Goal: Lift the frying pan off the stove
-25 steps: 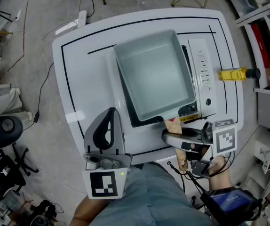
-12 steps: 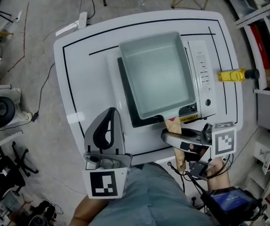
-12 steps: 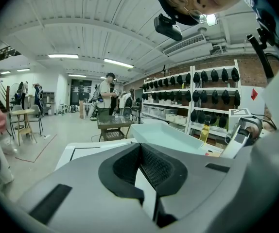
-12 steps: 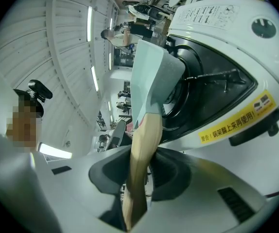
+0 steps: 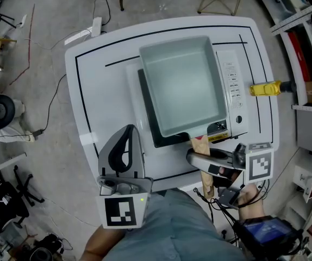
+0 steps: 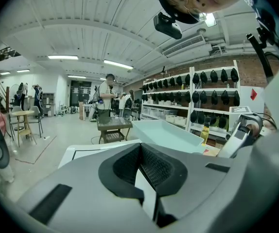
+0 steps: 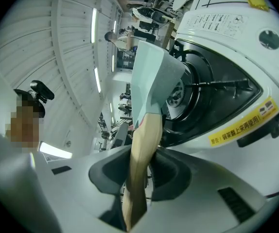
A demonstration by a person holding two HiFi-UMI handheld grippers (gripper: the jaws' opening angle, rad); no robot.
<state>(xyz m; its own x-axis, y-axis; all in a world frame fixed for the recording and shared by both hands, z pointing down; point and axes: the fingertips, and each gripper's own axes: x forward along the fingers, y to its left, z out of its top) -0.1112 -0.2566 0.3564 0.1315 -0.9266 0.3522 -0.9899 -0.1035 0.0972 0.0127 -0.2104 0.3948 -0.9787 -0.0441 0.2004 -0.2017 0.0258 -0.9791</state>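
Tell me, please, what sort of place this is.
Probably a workshop or lab, not a home kitchen: shelving racks, cables across the bare floor, a portable stove on a white table.

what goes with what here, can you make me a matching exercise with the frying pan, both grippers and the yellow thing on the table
Column one:
1. frying pan
2. left gripper
3. right gripper
4. yellow tool

Column two:
a. shut on the wooden handle
b. lying at the right edge of the table
c. shut, with nothing between its jaws
d. over the stove

Pairs: 1-d, 2-c, 3-a, 4-b
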